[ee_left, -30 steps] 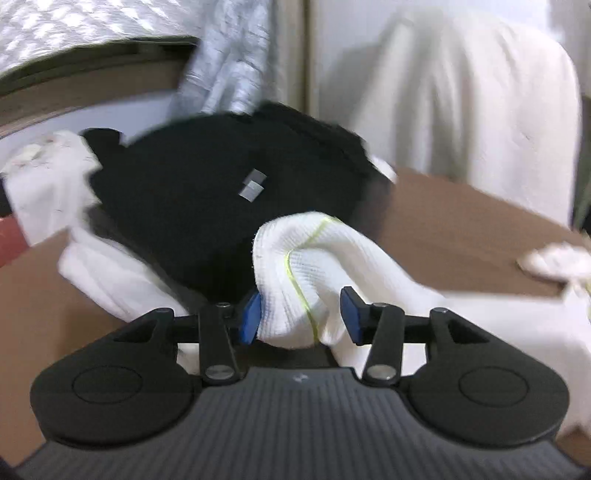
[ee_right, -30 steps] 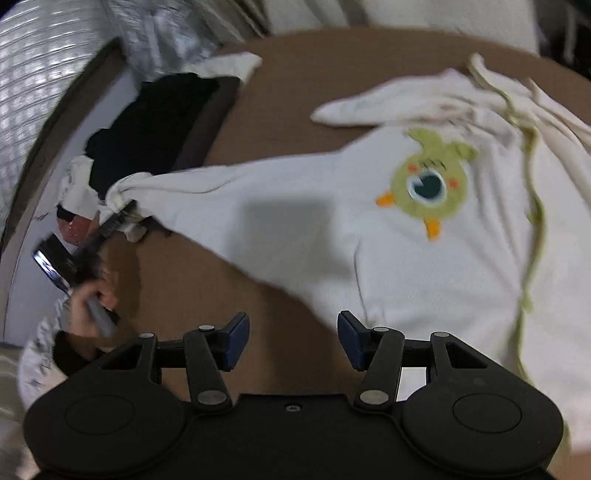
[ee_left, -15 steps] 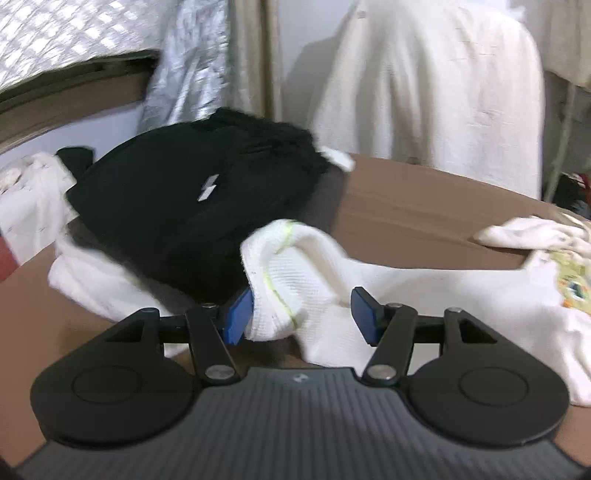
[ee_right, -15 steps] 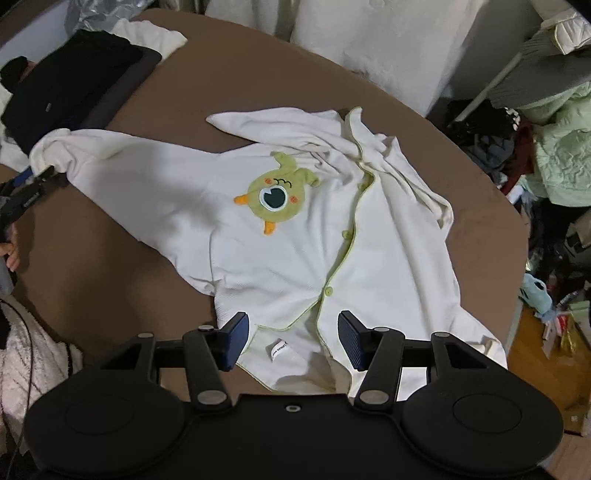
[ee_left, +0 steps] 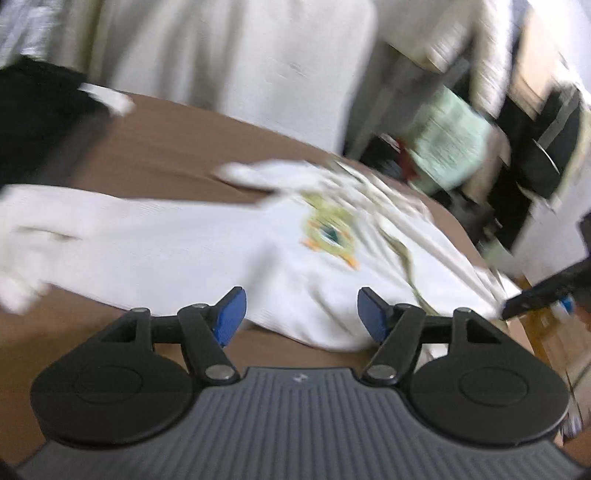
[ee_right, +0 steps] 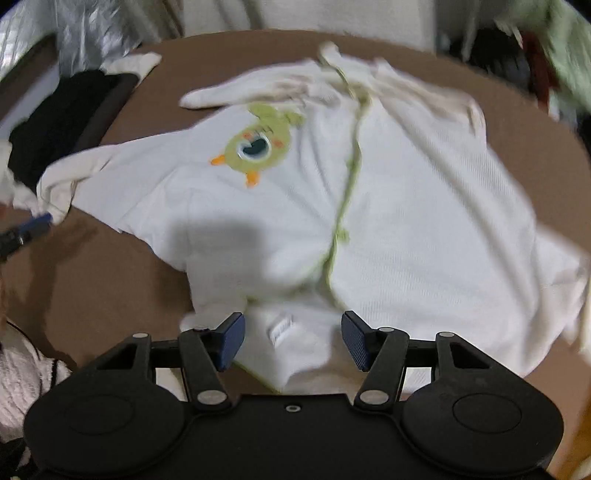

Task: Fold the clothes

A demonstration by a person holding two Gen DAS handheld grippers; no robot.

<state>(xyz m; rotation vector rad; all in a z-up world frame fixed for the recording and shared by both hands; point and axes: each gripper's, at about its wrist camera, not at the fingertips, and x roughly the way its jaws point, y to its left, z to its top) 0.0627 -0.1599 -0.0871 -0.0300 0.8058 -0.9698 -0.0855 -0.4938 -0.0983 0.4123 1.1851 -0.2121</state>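
Observation:
A white baby garment (ee_right: 406,206) with a green monster patch (ee_right: 258,147) and green trim lies spread on the round brown table (ee_right: 110,280). My right gripper (ee_right: 293,338) hovers over its near hem. The jaws are opening, and the hem with its small label (ee_right: 281,325) lies between them without being pinched. My left gripper (ee_left: 301,314) stands over the garment's (ee_left: 177,240) side below the patch (ee_left: 328,229). Its jaws are also opening, with nothing gripped. The sleeve cuff (ee_left: 22,243) lies loose at the left. This view is blurred.
A black clothes pile (ee_right: 62,110) sits at the table's left edge, with silver quilted fabric (ee_right: 92,33) behind it. A white cloth-draped chair (ee_left: 240,62) stands beyond the far rim. Green and dark clutter (ee_left: 447,147) fills the floor at the right. A fuzzy white sleeve (ee_right: 22,384) is at lower left.
My left gripper opened off the sleeve cuff and swung right toward the garment's body. My right gripper moved in over the near hem by the label.

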